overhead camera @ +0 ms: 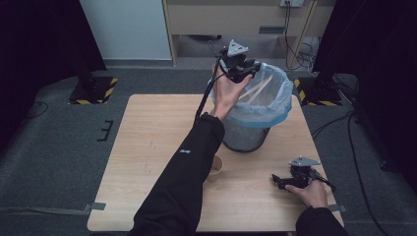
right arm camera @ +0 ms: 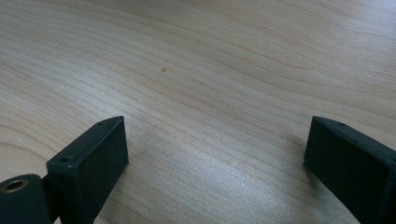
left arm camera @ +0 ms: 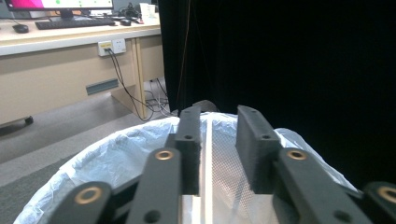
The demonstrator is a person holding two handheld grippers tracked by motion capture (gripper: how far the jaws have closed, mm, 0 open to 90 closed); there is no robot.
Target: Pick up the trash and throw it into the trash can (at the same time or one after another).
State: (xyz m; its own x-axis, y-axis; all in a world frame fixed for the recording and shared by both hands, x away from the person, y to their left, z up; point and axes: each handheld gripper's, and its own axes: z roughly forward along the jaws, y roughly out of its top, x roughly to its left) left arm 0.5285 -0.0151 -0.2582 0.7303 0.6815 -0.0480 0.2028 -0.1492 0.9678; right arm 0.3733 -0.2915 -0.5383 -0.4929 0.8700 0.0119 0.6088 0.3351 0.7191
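The desk [overhead camera: 162, 147] carries a mesh waste bin [overhead camera: 246, 137] lined with a pale blue bag [overhead camera: 275, 105], pale sticks [overhead camera: 255, 91] lying inside it. Left arm stretched high, the left tongs [overhead camera: 244, 70] hang over the bin's near rim, parted a little, nothing between the pads [left arm camera: 189, 154]. Best now, I'd say: keep them above the mouth until whatever drops is clear of the liner. A paper cup [overhead camera: 216, 167] waits beside the sleeve. Right tongs [overhead camera: 276, 180] rest low on the desk, wide apart, empty.

Dim room, dark corners, soft shadows, near tongs slightly blurred
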